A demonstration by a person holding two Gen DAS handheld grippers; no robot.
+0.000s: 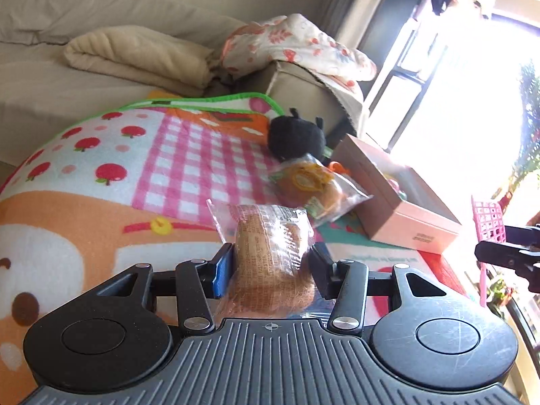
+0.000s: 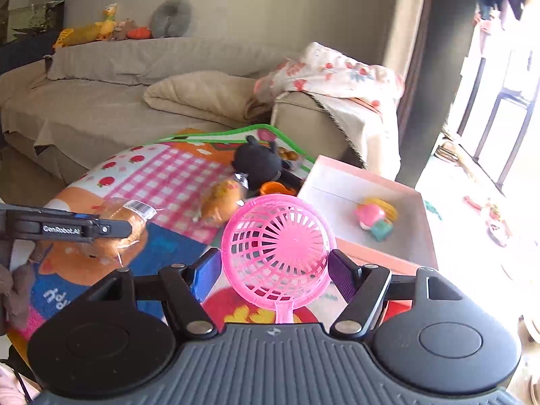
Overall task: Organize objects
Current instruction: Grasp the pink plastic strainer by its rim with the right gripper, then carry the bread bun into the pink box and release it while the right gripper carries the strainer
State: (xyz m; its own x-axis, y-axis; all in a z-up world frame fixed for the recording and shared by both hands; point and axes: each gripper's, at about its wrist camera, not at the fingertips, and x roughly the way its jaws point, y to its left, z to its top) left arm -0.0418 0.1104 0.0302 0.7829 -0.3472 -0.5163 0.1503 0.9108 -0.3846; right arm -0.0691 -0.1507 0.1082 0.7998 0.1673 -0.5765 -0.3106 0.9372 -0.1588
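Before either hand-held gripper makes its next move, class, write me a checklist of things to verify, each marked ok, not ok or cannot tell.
1. Left hand-held gripper has the wrapped bun between its pads: ok.
2. Right hand-held gripper holds the pink basket across its bowl: ok.
3. Pink box is open, with free floor beside the toy inside: ok.
4. Second wrapped bun lies on the blanket, outside the box: not ok.
5. Black plush also outside the box: not ok.
6. Basket grip firm enough to carry: cannot tell.
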